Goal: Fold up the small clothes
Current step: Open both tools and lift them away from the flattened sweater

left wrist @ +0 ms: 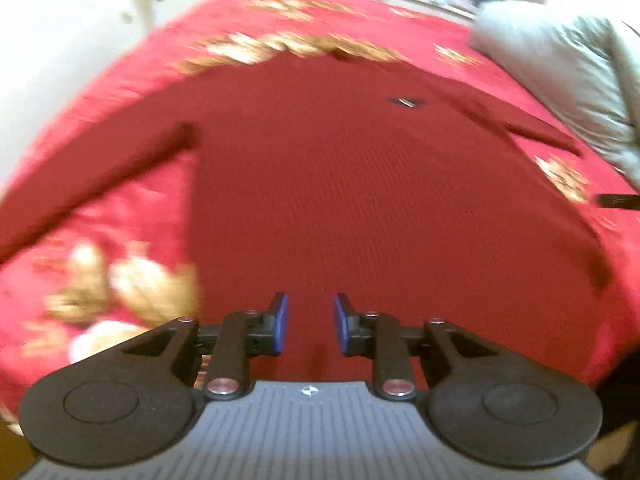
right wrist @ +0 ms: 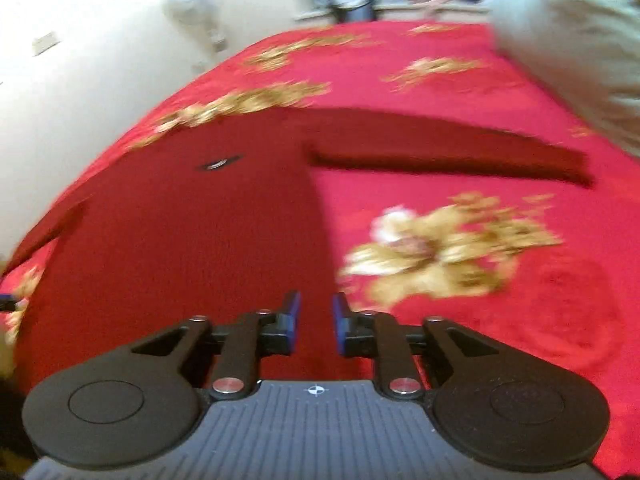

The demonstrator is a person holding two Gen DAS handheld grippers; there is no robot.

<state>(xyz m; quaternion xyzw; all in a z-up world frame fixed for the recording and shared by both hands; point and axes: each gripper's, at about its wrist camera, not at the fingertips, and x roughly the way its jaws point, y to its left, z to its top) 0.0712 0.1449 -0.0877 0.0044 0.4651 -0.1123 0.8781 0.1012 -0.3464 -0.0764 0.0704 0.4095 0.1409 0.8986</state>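
Note:
A dark red long-sleeved sweater (left wrist: 340, 184) lies flat on a red bedspread with gold flowers (left wrist: 120, 292), sleeves spread out to both sides. My left gripper (left wrist: 310, 322) hovers over the sweater's near hem, left of its middle, jaws open and empty. In the right wrist view the sweater (right wrist: 192, 240) fills the left half, its right sleeve (right wrist: 448, 152) stretched out to the right. My right gripper (right wrist: 316, 320) is over the hem's right edge, jaws open and empty. A small dark label (right wrist: 218, 163) sits near the collar.
A pale grey-green pillow (left wrist: 560, 76) lies at the bed's far right, also in the right wrist view (right wrist: 568, 40). A white wall (right wrist: 100, 80) runs along the bed's left side. A metal pot (right wrist: 352, 2) stands beyond the bed's far end.

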